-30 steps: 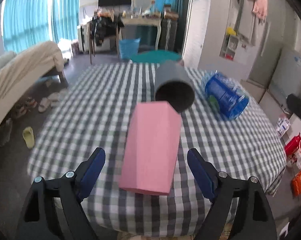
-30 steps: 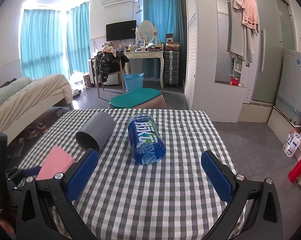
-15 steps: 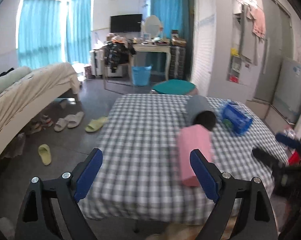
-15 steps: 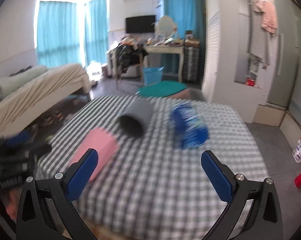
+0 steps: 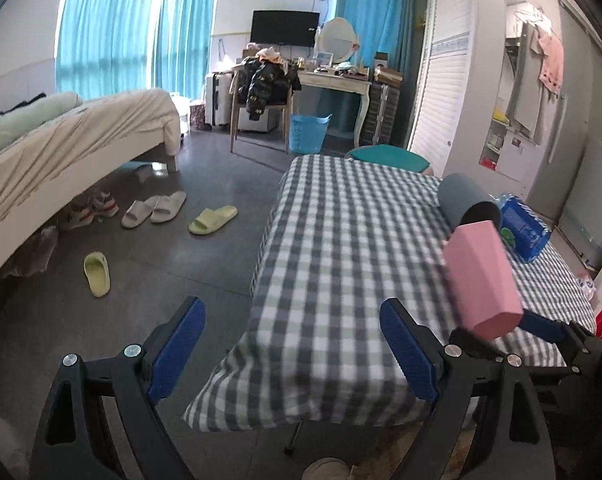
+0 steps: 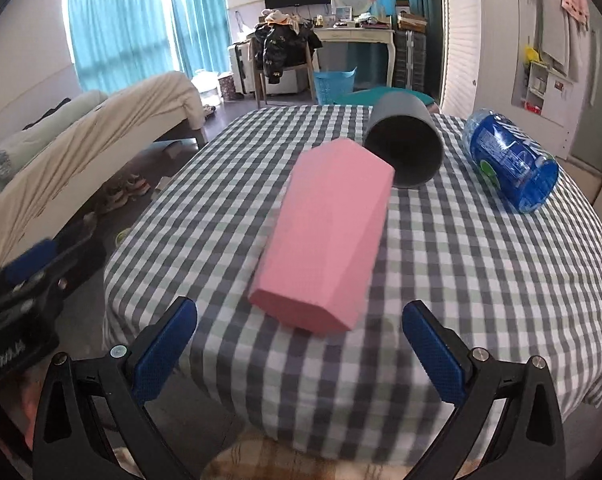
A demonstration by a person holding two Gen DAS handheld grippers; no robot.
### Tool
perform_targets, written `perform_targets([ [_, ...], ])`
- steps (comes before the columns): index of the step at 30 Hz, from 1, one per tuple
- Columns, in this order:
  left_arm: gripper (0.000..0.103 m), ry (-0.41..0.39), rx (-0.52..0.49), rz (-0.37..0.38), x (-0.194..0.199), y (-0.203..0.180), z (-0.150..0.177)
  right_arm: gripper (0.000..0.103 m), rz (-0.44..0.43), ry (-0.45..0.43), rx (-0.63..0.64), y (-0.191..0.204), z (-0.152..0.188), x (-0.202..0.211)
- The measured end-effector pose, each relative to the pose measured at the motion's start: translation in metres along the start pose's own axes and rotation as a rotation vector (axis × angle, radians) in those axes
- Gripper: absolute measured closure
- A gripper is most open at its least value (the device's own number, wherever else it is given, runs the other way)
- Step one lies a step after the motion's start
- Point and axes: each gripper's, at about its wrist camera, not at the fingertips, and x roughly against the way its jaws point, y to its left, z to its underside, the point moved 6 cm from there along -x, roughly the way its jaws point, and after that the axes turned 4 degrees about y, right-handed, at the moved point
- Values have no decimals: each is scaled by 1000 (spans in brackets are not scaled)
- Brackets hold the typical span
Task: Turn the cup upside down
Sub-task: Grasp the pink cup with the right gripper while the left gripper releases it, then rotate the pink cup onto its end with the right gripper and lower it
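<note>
A pink faceted cup [image 6: 327, 236] lies on its side on the checked tablecloth [image 6: 481, 264], closed base toward me; it also shows in the left wrist view [image 5: 481, 276]. A grey cup [image 6: 405, 146] lies on its side behind it, dark mouth facing me, also seen from the left [image 5: 467, 204]. My right gripper [image 6: 301, 350] is open and empty, just short of the pink cup's base. My left gripper [image 5: 297, 350] is open and empty, off the table's left front corner. The right gripper's blue finger [image 5: 541, 326] shows beyond the pink cup in the left view.
A blue water bottle [image 6: 509, 160] lies on its side at the right of the table. A bed [image 5: 69, 148] stands at the left with slippers [image 5: 213, 220] on the floor. A teal stool [image 5: 389, 158] sits behind the table.
My left gripper has swung left, off the table's corner. My right gripper has moved left and closer, from facing the blue bottle to facing the pink cup. The objects have not moved.
</note>
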Motion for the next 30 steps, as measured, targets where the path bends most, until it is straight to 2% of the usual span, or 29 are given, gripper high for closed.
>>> perform_targets([
  [1,11,5,13,2,-3,5,2,1,18,-6,8,1,-2,-4],
  [2,11,6,19,4,-3,10,4,7,36,-9,14,2,-2,-7],
  [3,11,8,25,5,-4,15,6,17,39,-6,11,2,-3,-10],
  [8,11,20,50,15,-10,26,12,42,36,9,0,-2,-11,-15],
  [17,11,22,45,40,-9,15,11,46,14,-77,37,-4,-35,22],
  [30,11,47,33,38,-16,-7,9,49,6,-131,90,-3,-63,33],
])
